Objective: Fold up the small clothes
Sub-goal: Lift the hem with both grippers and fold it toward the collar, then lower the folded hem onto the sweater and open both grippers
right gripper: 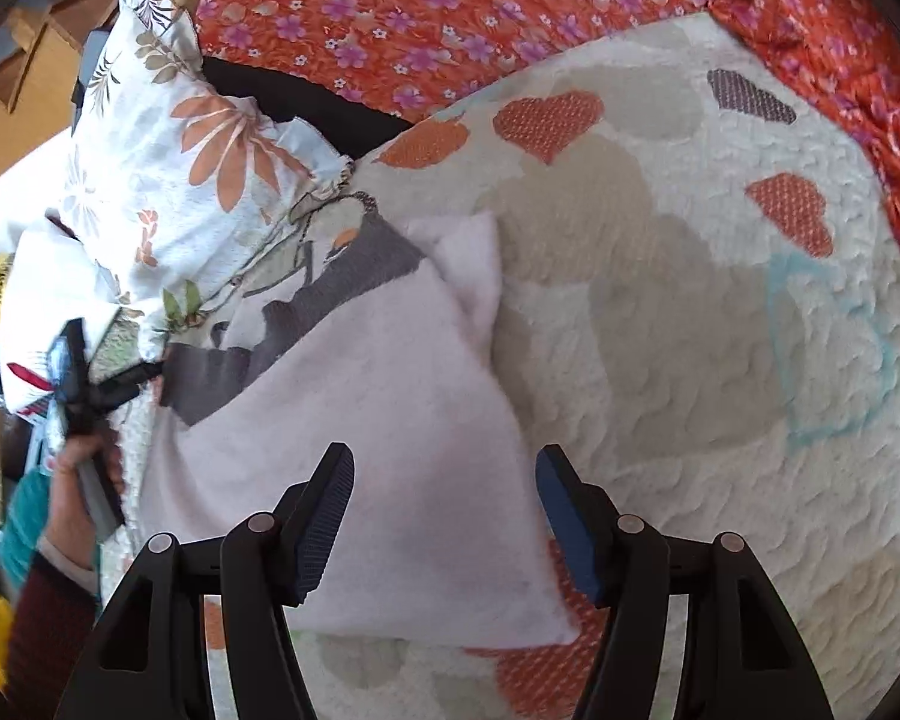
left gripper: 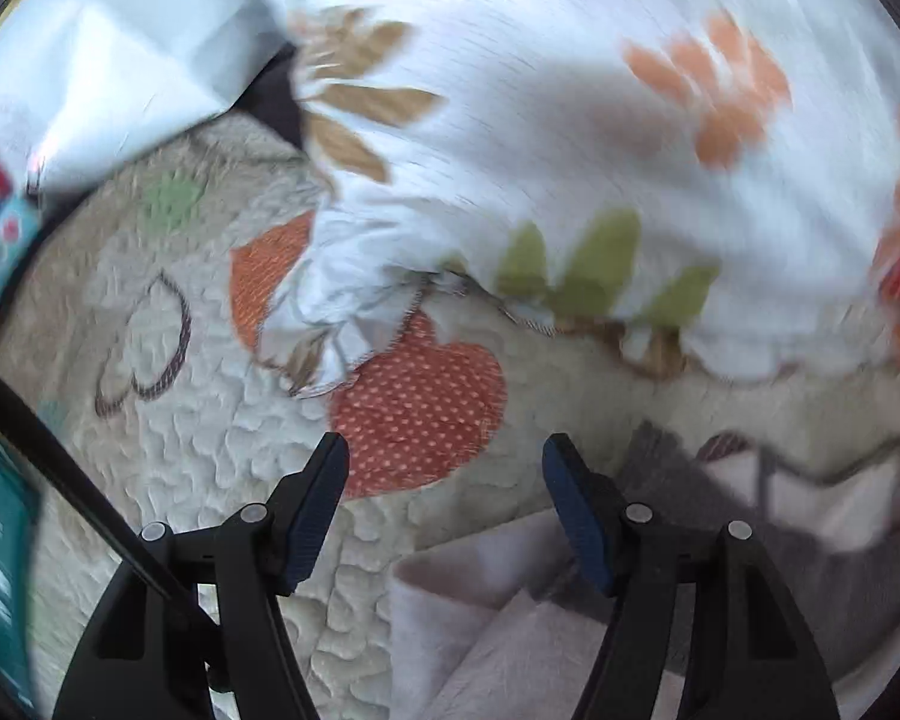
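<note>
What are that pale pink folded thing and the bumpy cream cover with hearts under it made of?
The pink garment looks like soft fleece or brushed knit: matte, fuzzy, no sheen. The cream bedspread seems quilted cotton or plush, with puffy stitched ridges and dotted orange heart patches. Neither can be confirmed by look alone.

The quilted bedspread [right gripper: 720, 420] is cream, with beige patches, orange hearts dotted white, 1 grey-brown heart at the far right and a faint pale-blue outline. On it, near and left, lies a pale pink garment [right gripper: 402, 450] with a dark grey band along its far-left edge. The pillow [left gripper: 540, 120] at the far left is white, printed with orange, tan and green leaves. The blanket [right gripper: 450, 12] along the far side is orange-red with small purple and white flowers. Both grippers are black with dark blue pads [right gripper: 564, 516].
</note>
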The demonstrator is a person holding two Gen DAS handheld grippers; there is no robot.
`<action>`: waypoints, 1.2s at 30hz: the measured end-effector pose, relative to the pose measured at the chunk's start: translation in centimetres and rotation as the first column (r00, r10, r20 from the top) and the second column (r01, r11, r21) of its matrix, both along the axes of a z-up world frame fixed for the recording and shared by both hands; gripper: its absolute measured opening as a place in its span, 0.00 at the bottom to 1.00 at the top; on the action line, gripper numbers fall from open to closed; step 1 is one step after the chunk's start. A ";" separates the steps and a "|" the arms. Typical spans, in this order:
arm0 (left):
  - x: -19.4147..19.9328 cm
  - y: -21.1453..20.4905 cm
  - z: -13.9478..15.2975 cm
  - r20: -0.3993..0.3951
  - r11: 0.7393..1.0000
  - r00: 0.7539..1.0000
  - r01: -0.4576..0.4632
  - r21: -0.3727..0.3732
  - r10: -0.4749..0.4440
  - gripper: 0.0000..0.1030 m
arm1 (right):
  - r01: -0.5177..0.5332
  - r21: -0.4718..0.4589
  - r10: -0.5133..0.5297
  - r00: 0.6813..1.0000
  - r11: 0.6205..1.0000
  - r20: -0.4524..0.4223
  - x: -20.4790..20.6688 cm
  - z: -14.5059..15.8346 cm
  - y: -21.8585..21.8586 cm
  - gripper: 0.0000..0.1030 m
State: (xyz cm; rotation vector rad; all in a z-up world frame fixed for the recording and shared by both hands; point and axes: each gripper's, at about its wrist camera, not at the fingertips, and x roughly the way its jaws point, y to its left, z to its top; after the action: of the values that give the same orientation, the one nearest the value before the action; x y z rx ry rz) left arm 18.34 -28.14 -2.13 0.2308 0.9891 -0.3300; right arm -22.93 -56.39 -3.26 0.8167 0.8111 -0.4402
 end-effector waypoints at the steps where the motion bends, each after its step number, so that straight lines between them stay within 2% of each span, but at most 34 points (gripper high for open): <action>1: 0.0 1.3 0.4 -0.039 0.998 0.999 -0.008 -0.064 0.005 0.65 | 0.003 0.009 -0.003 1.000 1.000 0.003 -0.2 -0.1 -0.2 0.66; 5: -1.7 6.7 1.3 -0.163 0.972 0.987 -0.021 -0.236 -0.018 0.65 | 0.021 0.002 -0.021 1.000 1.000 0.005 -0.9 0.0 -0.5 0.66; 9: -5.8 11.1 0.7 -0.228 0.953 0.972 -0.012 -0.301 -0.060 0.70 | 0.045 0.011 -0.045 0.999 0.999 0.001 -1.7 -0.5 -0.7 0.68; 12: -8.8 14.4 -1.0 -0.293 0.930 0.954 -0.047 -0.365 -0.067 0.75 | 0.051 0.048 -0.052 0.999 0.998 0.004 -2.0 -1.3 -0.6 0.68; 16: -11.4 15.5 -3.9 -0.374 0.916 0.924 -0.082 -0.392 -0.077 0.77 | 0.052 0.125 -0.053 0.999 0.991 0.005 -2.1 -3.1 -0.1 0.68; 17: -11.9 15.4 -4.2 -0.373 0.918 0.925 -0.083 -0.389 -0.075 0.77 | 0.047 0.140 -0.048 0.999 0.989 0.007 -2.0 -3.5 0.0 0.68; 19: -12.4 14.7 -3.9 -0.318 0.924 0.943 -0.039 -0.382 -0.092 0.83 | 0.033 0.152 -0.037 0.999 0.988 0.029 -1.6 -4.1 0.3 0.70; 21: -13.0 13.1 -3.8 -0.272 0.929 0.948 0.057 -0.367 -0.166 0.87 | 0.003 0.120 -0.009 0.999 0.993 0.052 -0.8 -4.0 0.7 0.80; 23: -13.1 11.4 -4.4 -0.259 0.927 0.938 0.130 -0.353 -0.230 0.94 | -0.022 0.098 0.016 0.998 0.995 0.063 0.2 -3.7 0.9 0.80; 25: -13.4 10.0 -4.6 -0.224 0.931 0.943 0.165 -0.325 -0.245 0.94 | -0.032 0.095 0.024 0.996 0.995 0.081 1.1 -3.8 1.3 0.79; 26: -13.5 9.2 -4.7 -0.227 0.927 0.935 0.193 -0.321 -0.273 0.94 | -0.036 0.082 0.029 0.996 0.996 0.080 1.4 -3.8 1.6 0.75; 27: -13.7 8.7 -4.8 -0.225 0.923 0.928 0.216 -0.318 -0.295 0.82 | -0.045 0.047 0.043 0.998 0.998 0.055 2.1 -3.7 2.1 0.60; 28: -14.1 7.9 -4.5 -0.221 0.929 0.925 0.241 -0.282 -0.307 0.67 | -0.059 0.016 0.058 0.998 0.998 0.028 2.5 -3.6 2.6 0.50; 29: -14.1 7.6 -4.3 -0.231 0.926 0.917 0.259 -0.273 -0.324 0.36 | -0.087 0.022 0.086 0.996 0.996 0.025 2.9 -3.6 3.0 0.31; 30: -14.1 7.5 -4.0 -0.258 0.919 0.904 0.263 -0.294 -0.341 0.26 | -0.095 0.039 0.094 0.995 0.995 0.025 3.0 -3.5 3.2 0.27; 32: -14.0 8.0 -3.0 -0.268 0.918 0.907 0.236 -0.318 -0.326 0.23 | -0.089 0.042 0.088 0.996 0.995 0.022 2.8 -3.0 3.2 0.24; 36: -15.2 9.8 -1.0 -0.267 0.906 0.909 0.211 -0.367 -0.321 0.21 | -0.076 0.090 0.070 0.995 0.993 0.073 0.7 -1.5 3.4 0.23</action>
State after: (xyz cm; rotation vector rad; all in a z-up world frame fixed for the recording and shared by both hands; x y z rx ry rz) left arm 3.16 -18.38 -3.16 0.0026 1.2081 -0.8029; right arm -22.18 -52.97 -4.78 0.8813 0.7985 -0.3090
